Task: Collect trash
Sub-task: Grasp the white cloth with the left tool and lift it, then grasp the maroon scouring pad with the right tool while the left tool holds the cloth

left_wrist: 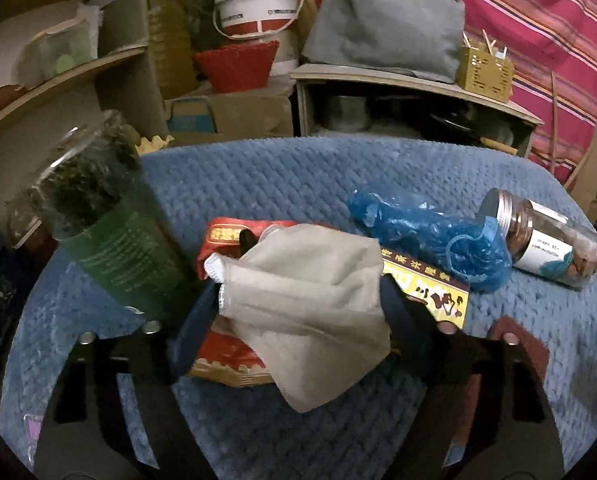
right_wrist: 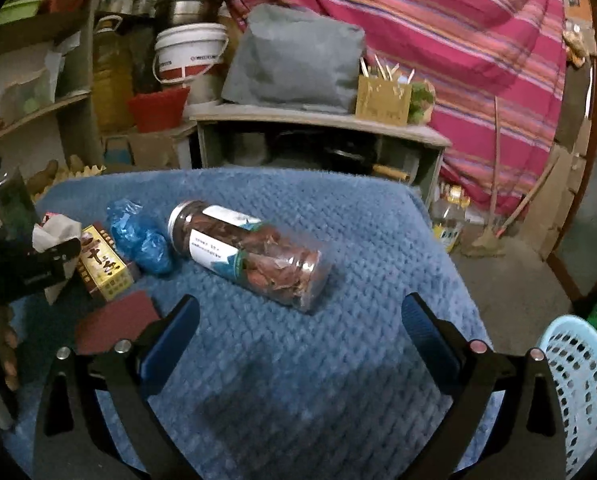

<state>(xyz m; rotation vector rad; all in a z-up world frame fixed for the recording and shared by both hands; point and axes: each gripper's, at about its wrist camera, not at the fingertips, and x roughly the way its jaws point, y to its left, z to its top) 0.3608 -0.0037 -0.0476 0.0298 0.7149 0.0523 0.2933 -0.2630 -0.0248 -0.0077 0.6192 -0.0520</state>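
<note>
A crumpled grey-white face mask (left_wrist: 310, 300) lies over a red snack packet (left_wrist: 226, 240) on the blue blanket (left_wrist: 290, 184). My left gripper (left_wrist: 294, 314) has a pad against each side of the mask, shut on it. In the right wrist view the left gripper (right_wrist: 46, 264) shows at the far left with the mask (right_wrist: 56, 228) around it. A crumpled blue plastic cover (left_wrist: 430, 236) and a yellow box (left_wrist: 434, 294) lie just right of the mask. My right gripper (right_wrist: 300, 312) stands open and empty above the blanket, short of a clear jar of reddish pieces (right_wrist: 254, 256) lying on its side.
A green-labelled jar of dried leaves (left_wrist: 102, 216) stands left of the mask. A dark red pad (right_wrist: 118, 320) lies near the right gripper's left finger. A light blue perforated basket (right_wrist: 582, 392) sits off the blanket's right edge. Shelves, a bucket (left_wrist: 258, 4) and a low cabinet (left_wrist: 410, 84) crowd the back.
</note>
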